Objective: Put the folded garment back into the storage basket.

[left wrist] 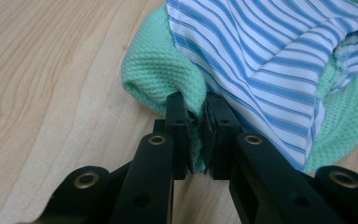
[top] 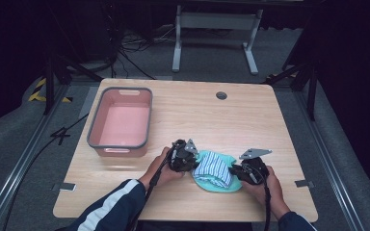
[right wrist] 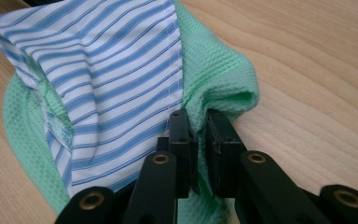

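— Where's your cloth (top: 215,173)?
— On the worktop (top: 250,115), near edge, right of the bin (top: 121,121).
— Your fingers?
— Left gripper (left wrist: 196,122) and right gripper (right wrist: 198,135) each pinch its green hem.

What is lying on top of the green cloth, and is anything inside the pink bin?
A blue-striped white cloth lies on the green cloth, covering its middle; what is underneath stays hidden. Both grippers pinch the green edge. The pink bin looks empty.
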Demonstrator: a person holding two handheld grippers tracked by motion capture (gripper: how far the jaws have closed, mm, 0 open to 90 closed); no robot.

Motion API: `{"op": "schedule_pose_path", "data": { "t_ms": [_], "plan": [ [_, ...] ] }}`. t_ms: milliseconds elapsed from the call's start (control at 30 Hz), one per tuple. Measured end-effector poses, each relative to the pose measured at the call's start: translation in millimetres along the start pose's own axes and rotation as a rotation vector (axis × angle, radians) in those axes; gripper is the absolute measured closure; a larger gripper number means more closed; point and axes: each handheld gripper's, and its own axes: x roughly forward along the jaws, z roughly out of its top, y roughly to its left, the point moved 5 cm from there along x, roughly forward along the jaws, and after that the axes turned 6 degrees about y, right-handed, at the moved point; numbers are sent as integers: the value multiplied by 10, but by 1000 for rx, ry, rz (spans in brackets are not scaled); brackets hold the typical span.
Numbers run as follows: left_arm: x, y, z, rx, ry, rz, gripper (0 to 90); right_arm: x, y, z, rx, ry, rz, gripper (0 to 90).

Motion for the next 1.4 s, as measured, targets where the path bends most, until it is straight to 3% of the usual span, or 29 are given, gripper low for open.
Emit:
{"op": "schedule_pose_path", "data": {
  "t_ms": [400,833,1100,1400],
  "plan": [
    [-110,6,173,32,24,15,825,-154,-55,98,3,-22,-2,823],
    [-447,189,270,41,43,60,825,-254,-28,477,8,-48,9,823],
    [-669,280,361,56,33,109,826,-381,15,717,-23,-77,-6,822],
    [-906,395,430,43,12,143,825,-513,64,940,-53,-96,-22,820]
  ]
}}
